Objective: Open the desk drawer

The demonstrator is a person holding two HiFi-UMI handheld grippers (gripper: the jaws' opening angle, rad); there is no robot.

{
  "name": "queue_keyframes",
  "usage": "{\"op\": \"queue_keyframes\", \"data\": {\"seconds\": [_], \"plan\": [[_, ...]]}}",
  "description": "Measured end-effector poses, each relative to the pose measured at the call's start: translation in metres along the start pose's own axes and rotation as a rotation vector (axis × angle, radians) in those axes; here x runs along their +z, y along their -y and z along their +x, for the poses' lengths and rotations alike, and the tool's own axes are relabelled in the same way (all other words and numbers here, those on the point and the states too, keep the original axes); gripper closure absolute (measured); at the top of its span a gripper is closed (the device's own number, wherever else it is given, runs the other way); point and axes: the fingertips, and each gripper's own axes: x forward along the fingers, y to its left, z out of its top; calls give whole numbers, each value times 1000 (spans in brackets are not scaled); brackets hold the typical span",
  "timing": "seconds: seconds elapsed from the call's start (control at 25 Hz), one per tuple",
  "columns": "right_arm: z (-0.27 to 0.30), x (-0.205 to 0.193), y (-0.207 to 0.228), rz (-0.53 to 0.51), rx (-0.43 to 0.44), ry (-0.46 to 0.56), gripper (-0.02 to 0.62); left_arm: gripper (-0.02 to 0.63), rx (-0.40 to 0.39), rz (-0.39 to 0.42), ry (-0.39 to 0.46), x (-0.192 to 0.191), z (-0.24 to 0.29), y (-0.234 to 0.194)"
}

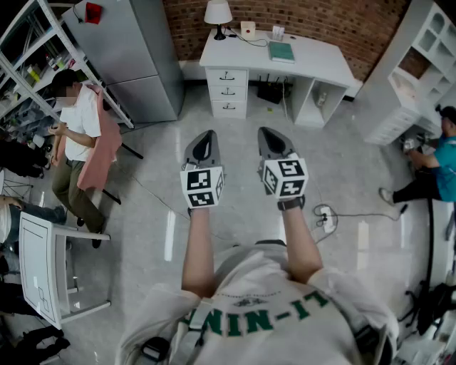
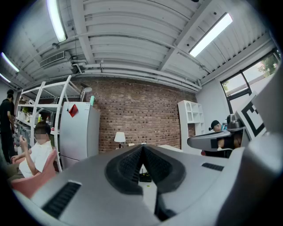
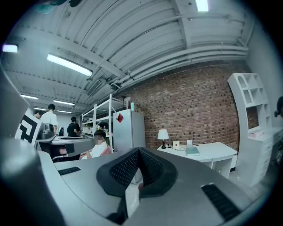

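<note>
We hold the left gripper point(image 1: 205, 137) and right gripper point(image 1: 268, 132) out over the floor, both pinched closed on nothing. Well beyond them the white desk point(image 1: 320, 64) stands against the brick wall, its three drawers point(image 1: 226, 90) closed, contents unseen; a lamp point(image 1: 218, 14) and green book point(image 1: 281, 50) sit on top.

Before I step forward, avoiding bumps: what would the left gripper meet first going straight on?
Nothing near the left gripper; beyond grey floor, probably the white desk's three-drawer stack, depth unclear.

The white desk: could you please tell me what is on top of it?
A lamp, a teal book and two small white items sit on the desk. Its three drawers are shut, hiding their contents.
</note>
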Motion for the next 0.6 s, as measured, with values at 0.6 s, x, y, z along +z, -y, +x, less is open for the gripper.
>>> {"op": "queue_keyframes", "data": {"seconds": [0.6], "plan": [[82,-26,5,73,41,-29,601,611,-3,-58,-23,-29,58,-43]]}}
